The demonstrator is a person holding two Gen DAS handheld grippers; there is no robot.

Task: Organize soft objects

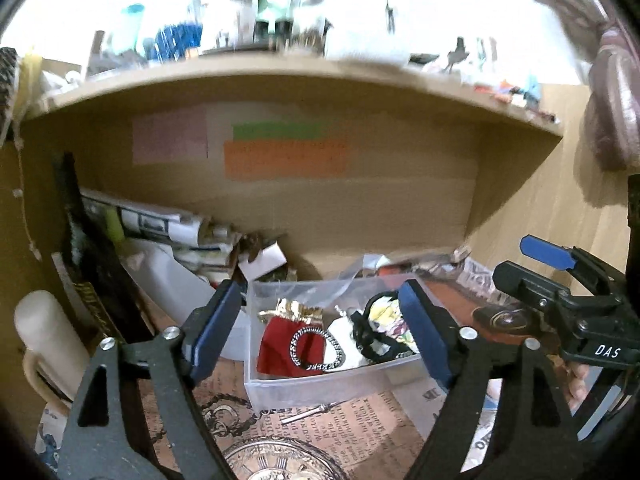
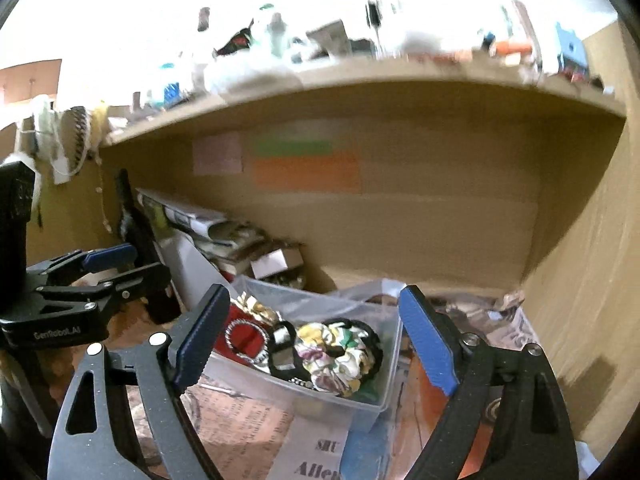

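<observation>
Left gripper (image 1: 320, 332): your jaws stand spread wide, nothing between the pads.
Right gripper (image 2: 316, 340): jaws likewise spread and empty, framing the clear box (image 2: 384, 400).
Soft things: a floral scrunchie (image 2: 340, 354) lies inside the clear box on the bench, beside a red pouch (image 1: 280, 346) with a gold top.
Handling: the scrunchie looks light and squashy; pinch its bunched fabric from above.
Caution: a beaded bracelet (image 1: 318, 350) rests on the pouch, and what may be a black band curls around the scrunchie; either could snag.
Surroundings: printed papers (image 1: 380, 420) cover the bench, books (image 1: 160, 224) lean left, and a low shelf (image 1: 280, 76) overhangs, so keep your lift short.
</observation>
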